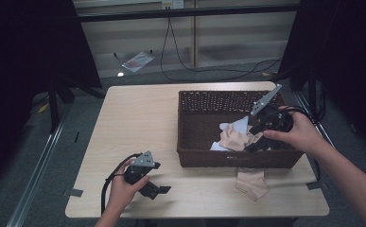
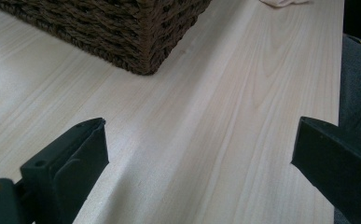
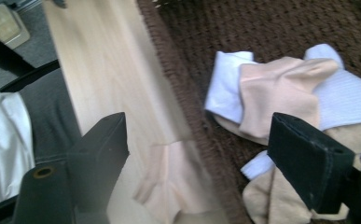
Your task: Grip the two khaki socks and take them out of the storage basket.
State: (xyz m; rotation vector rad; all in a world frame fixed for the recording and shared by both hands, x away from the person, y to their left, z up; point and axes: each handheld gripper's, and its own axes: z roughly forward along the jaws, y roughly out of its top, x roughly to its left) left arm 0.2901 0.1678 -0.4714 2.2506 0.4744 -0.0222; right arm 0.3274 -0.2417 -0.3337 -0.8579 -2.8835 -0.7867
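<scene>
A dark wicker basket [image 1: 190, 127] stands on the right half of the table and holds beige socks [image 1: 235, 138] and white socks [image 1: 237, 125] in a heap. One beige sock [image 1: 250, 182] lies on the table just in front of the basket. My right gripper [image 1: 255, 138] hangs over the heap, tilted down, open and empty. In the right gripper view its jaws straddle the basket's near wall [image 3: 187, 107], with the beige sock [image 3: 281, 88] and white sock [image 3: 227, 84] inside and the loose sock [image 3: 169, 182] outside. My left gripper [image 1: 158, 190] rests low at the front left, open [image 2: 201, 123] and empty.
The pale wood table [image 1: 138, 123] is bare on its left half. The basket's near left corner [image 2: 145, 42] lies ahead of the left gripper. Black stands and cables lie on the grey floor beyond the table's far edge.
</scene>
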